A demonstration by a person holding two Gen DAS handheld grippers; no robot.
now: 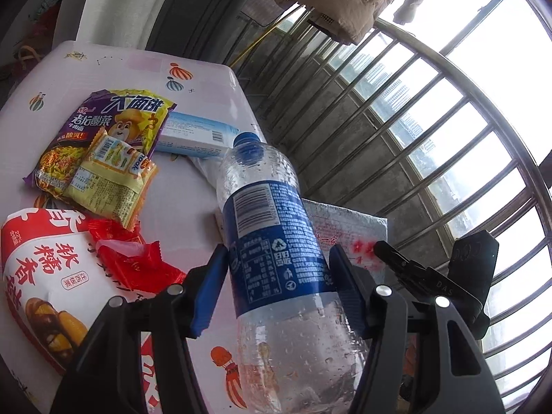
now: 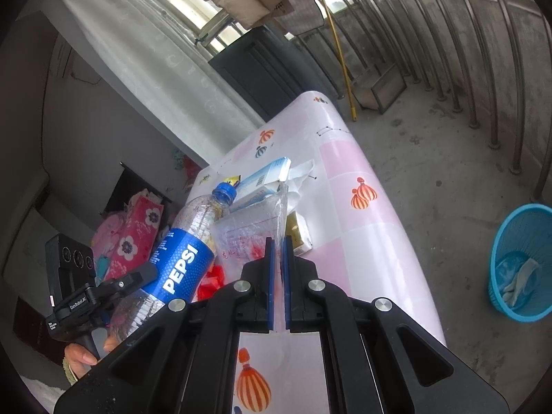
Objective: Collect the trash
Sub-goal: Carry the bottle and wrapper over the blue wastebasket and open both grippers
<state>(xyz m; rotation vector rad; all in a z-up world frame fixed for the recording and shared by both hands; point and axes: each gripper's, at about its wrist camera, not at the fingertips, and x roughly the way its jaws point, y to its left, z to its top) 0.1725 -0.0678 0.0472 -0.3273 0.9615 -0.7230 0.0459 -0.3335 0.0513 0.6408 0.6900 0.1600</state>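
Along the left edge of the table (image 1: 193, 207), in the left wrist view, a white and red chestnut snack bag (image 1: 45, 276) lies nearest; beyond it sit a purple and yellow instant noodle packet (image 1: 103, 127) and a smaller yellow snack wrapper (image 1: 110, 179) overlapping its near corner; a crumpled red wrapper (image 1: 134, 258) lies just beside the chestnut bag, toward the middle; farther back a pale blue and white carton (image 1: 196, 134) rests near the far right edge.

Over the table's right side the left gripper (image 1: 276, 276) grips a clear Pepsi bottle (image 1: 272, 227) with a blue label and blue cap; both blue pads (image 1: 210, 289) press on the label, the jaws standing about half wide around it; the bottle is lifted and tilted, cap pointing away.

Right of the bottle, the right gripper (image 2: 277, 258) has its jaws closed to a narrow slit on the edge of a clear plastic bag (image 2: 248, 227) with red print; the bag hangs off the table surface between the pads; in the right wrist view a white tissue (image 2: 300, 176) and a small gold and white box (image 2: 298, 234) lie behind it.

Beyond the table's right edge, on the concrete floor, stands a blue mesh waste basket (image 2: 517, 303) holding a pale crumpled piece; a person's fingers (image 2: 82, 355) show on the left gripper's handle.
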